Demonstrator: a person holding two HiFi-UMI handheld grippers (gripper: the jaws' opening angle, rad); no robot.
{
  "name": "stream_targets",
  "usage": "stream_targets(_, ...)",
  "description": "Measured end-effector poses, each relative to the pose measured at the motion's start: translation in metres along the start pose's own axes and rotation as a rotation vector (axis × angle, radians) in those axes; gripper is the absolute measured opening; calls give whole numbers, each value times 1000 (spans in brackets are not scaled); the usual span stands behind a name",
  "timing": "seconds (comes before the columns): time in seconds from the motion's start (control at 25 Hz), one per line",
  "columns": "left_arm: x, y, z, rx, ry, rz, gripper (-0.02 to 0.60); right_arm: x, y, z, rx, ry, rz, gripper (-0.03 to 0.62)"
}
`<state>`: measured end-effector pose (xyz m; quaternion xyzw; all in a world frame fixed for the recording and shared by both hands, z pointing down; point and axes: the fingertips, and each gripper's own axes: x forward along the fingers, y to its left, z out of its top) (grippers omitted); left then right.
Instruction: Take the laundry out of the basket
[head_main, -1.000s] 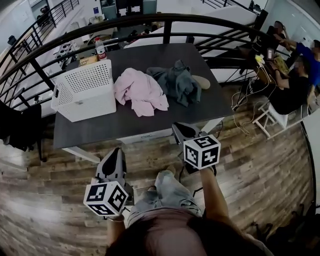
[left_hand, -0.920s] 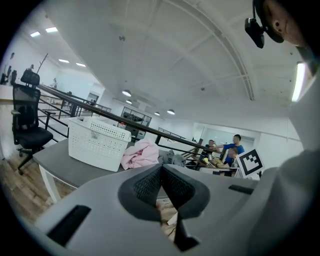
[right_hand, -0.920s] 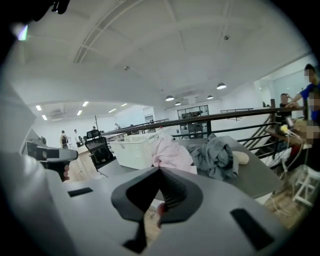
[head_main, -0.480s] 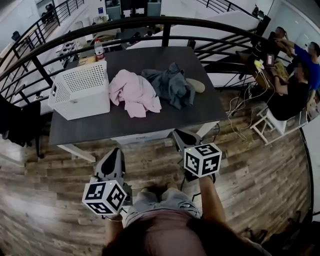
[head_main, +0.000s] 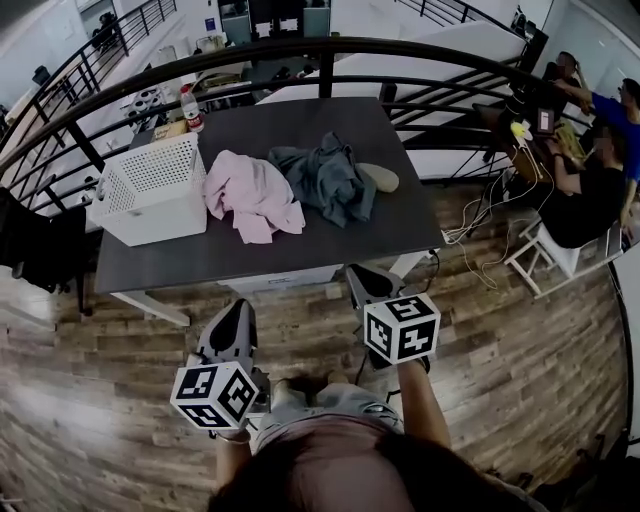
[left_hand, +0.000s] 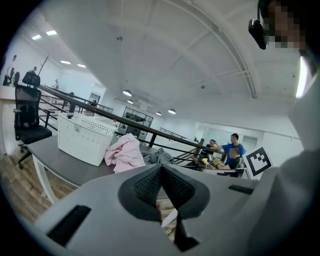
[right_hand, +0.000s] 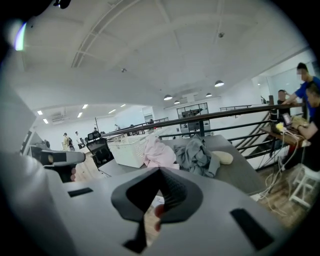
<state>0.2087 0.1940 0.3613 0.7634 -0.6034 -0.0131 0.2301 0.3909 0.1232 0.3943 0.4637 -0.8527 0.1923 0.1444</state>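
Probable bottle (head_main: 189, 107) beyond basket (head_main: 155, 212), head view

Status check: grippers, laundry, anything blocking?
Left hand-held gripper and right hand-held gripper shut, empty, short of the table. Pink garment and grey garment out on tabletop beside white basket. Nothing seen in the way.

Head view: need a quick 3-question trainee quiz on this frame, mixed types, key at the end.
1. True or false: the pink garment lies inside the white basket.
2. What lies between the pink garment and the beige pad on the table? A) grey garment B) white basket C) nothing
3. Fill in: the left gripper and the right gripper each have jaws ____, with nothing between them.
Key: 1 false; 2 A; 3 shut.
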Motion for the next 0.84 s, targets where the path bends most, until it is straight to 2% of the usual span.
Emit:
stream_targets(0.44, 26, -41, -13, 10, -19, 98, -2, -7, -44, 9, -45, -19, 83, 15)
stream_targets(0.64, 30, -64, -19, -4, -34, 97, -2, -10, -62, 13, -51, -31, 109, 15)
stream_targets(0.84, 37, -88, -27, -21, -25, 64, -2, -14, -82, 14, -70, -42, 80, 15)
